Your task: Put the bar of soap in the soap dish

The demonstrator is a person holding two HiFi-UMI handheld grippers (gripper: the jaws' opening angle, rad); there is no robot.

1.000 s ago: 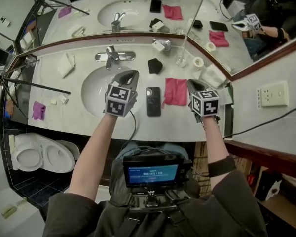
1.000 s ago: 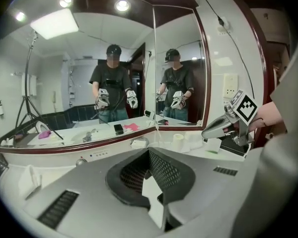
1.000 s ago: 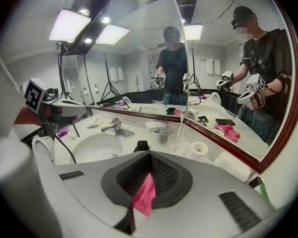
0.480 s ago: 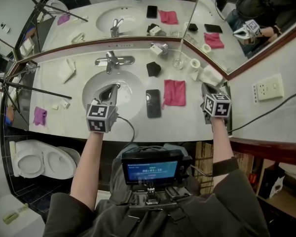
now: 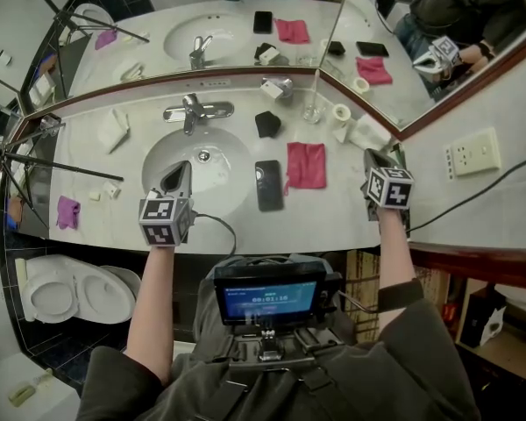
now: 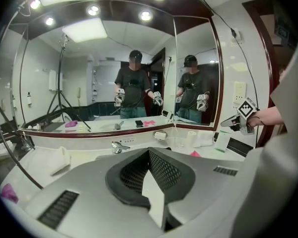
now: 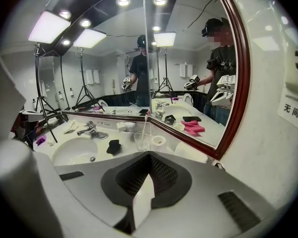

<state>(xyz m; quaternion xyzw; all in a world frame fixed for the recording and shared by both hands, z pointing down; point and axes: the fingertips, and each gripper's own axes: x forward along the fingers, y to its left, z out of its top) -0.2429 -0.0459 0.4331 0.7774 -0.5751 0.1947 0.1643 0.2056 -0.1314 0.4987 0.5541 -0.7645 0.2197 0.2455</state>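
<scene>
A: Starting with the left gripper [image 5: 179,174]: shut tight, nothing between the jaws. Hanging over the front-left rim of the basin [image 5: 223,169], close to the front edge of the counter [image 5: 324,210].

B: Same story on the right gripper [image 5: 373,158]: closed right up and empty. Sitting at the right edge of the counter, hard by the wall, pointing toward the back.

A: And the bar of soap [image 5: 270,87]?

B: Looks to be the white block at the back edge, just right of the tap [image 5: 193,110], under the mirror. Touching a shiny soap dish [image 5: 286,83]. Cannot tell whether in it or only against it.

A: Well apart from both grippers, either way.

B: Agreed. Between the two grippers, a black phone [image 5: 268,184] lying flat just right of the basin, and a pink cloth [image 5: 306,165] right beside it.

A: Further back, a small black thing [image 5: 266,123] behind the phone, and a clear glass [image 5: 311,110] near the back edge, right of the soap.
</scene>
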